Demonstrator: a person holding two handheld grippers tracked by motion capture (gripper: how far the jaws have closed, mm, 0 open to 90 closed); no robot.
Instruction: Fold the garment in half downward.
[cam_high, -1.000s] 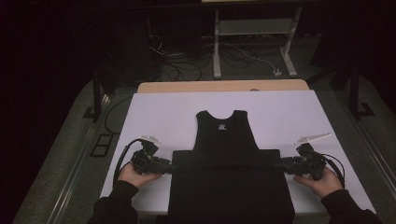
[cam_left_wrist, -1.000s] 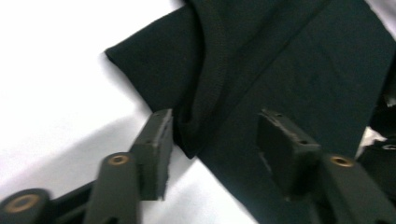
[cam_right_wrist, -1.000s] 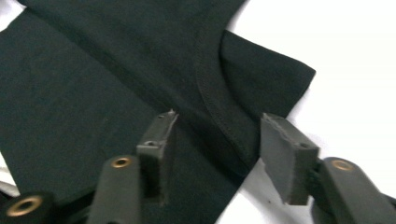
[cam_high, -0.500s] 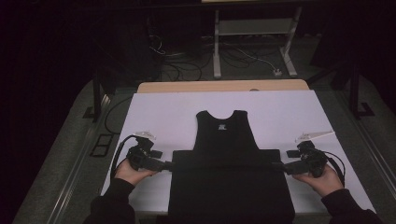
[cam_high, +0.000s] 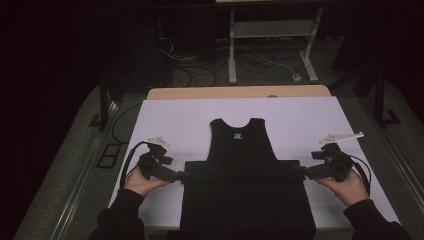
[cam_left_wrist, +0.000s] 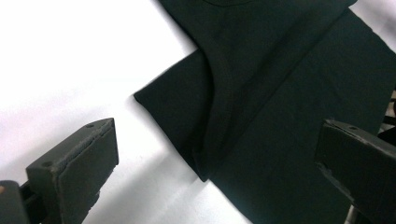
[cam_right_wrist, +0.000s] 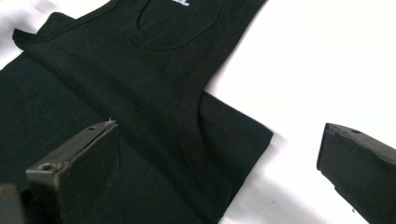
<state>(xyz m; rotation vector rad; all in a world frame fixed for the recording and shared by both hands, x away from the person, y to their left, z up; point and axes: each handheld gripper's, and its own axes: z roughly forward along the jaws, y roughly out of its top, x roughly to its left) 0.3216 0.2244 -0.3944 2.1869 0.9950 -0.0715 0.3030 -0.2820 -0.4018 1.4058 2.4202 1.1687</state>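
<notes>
A black tank top lies flat on the white table cover, neck toward the far side, with its lower part folded into a wide band across the near half. My left gripper sits at the band's left corner and my right gripper at its right corner. Both sets of jaws have just been opening. In the left gripper view the folded corner lies between the wide-apart jaws of the left gripper, touched by neither pad. The right gripper stands just as wide over the other corner.
A wooden table edge shows beyond the white cover. On the dark floor behind stand a white metal frame and loose cables. A floor plate lies left of the table. The garment reaches the table's near edge.
Both grippers' jaws have spread apart and let go of the folded band's corners. The hands have stayed in place and the tank top lies as before.
</notes>
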